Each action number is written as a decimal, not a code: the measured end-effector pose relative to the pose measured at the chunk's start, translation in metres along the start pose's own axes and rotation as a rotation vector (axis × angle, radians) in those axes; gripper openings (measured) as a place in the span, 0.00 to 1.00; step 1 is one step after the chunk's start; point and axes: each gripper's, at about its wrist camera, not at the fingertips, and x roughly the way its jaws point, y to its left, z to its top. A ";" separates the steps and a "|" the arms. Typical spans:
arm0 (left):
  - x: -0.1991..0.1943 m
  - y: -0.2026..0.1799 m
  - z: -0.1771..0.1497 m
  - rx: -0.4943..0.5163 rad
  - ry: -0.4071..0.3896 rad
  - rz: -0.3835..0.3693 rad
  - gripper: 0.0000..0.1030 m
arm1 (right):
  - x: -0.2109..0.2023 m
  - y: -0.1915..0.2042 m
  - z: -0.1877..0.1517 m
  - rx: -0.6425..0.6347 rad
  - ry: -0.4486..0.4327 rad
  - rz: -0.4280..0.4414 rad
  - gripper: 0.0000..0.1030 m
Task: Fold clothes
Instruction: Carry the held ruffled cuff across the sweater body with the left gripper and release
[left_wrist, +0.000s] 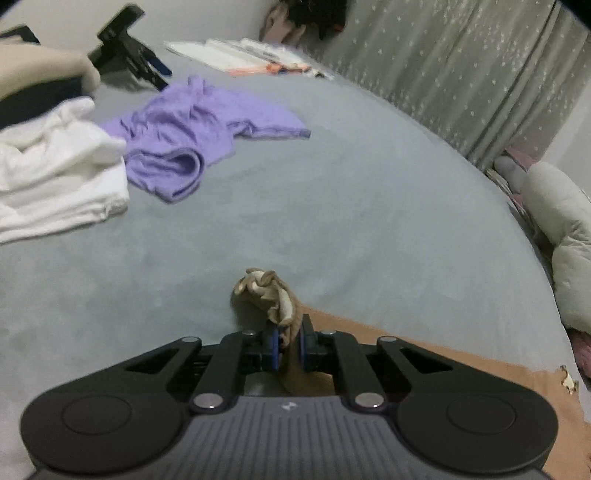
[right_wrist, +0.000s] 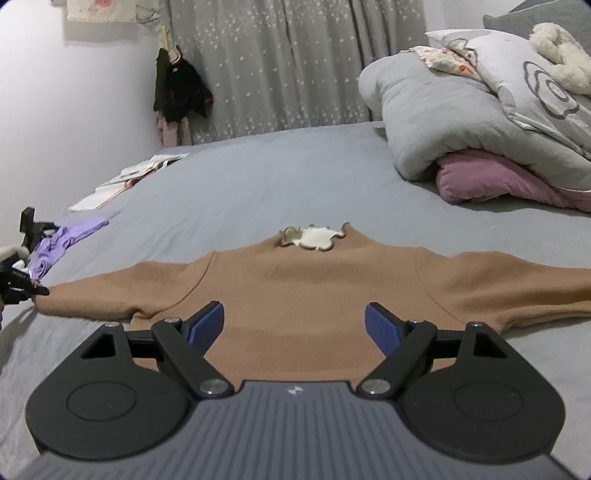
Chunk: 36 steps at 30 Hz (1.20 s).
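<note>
Right now my left claw (left_wrist: 288, 347) is clamped on the cuff of one sleeve of the brown sweater (right_wrist: 295, 295), pinching the bunched end so I can carry that sleeve where I want it. From the right wrist view the sweater lies flat on the grey bed (right_wrist: 277, 177), its cream-lined collar (right_wrist: 314, 238) at the far side and both sleeves stretched straight out to the sides, a layout that would suit folding the sleeves in over the body. My right claw (right_wrist: 294, 326) hovers over the lower body of the sweater with its blue pads spread wide, gripping nothing.

Beyond the collar the bed is bare for a good stretch. To my left a crumpled purple shirt (left_wrist: 199, 129) and a white garment (left_wrist: 55, 177) lie near the held cuff, so that side is tighter. On the right, the rolled grey quilt (right_wrist: 461, 110) sits well apart from the other sleeve.
</note>
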 end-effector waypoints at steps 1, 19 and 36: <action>-0.005 -0.003 0.000 -0.008 -0.017 -0.006 0.08 | -0.002 -0.002 0.001 0.007 -0.005 -0.005 0.82; -0.130 -0.234 -0.035 0.153 -0.160 -0.472 0.08 | -0.036 -0.070 0.022 0.263 -0.134 -0.081 0.82; -0.112 -0.418 -0.167 0.433 0.062 -0.661 0.09 | -0.064 -0.134 0.027 0.477 -0.219 -0.078 0.82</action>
